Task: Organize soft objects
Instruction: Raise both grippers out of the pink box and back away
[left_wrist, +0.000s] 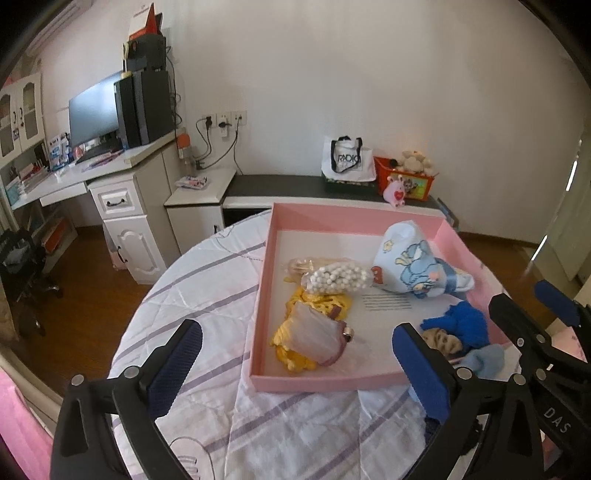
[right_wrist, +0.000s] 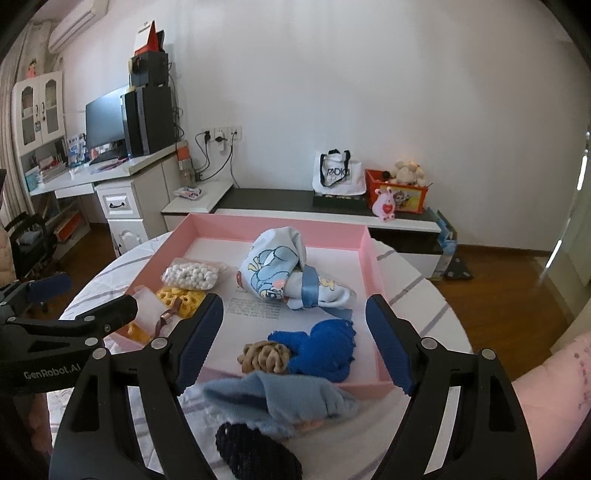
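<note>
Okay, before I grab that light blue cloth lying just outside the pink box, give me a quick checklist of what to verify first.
1. Right tool open: ok, jaws spread wide, nothing held.
2. Light blue cloth between the right fingers: ok, it lies centred below them on the bedspread.
3. Dark knitted item apart from the cloth: not ok, it sits against the cloth's near edge and may get pinched too.
4. Free room in the pink box: ok, bare floor shows near the printed text.
5. Left tool out of the way: ok, open and off to the left.
6. Cloth snagged on the box rim: cannot tell.
</note>
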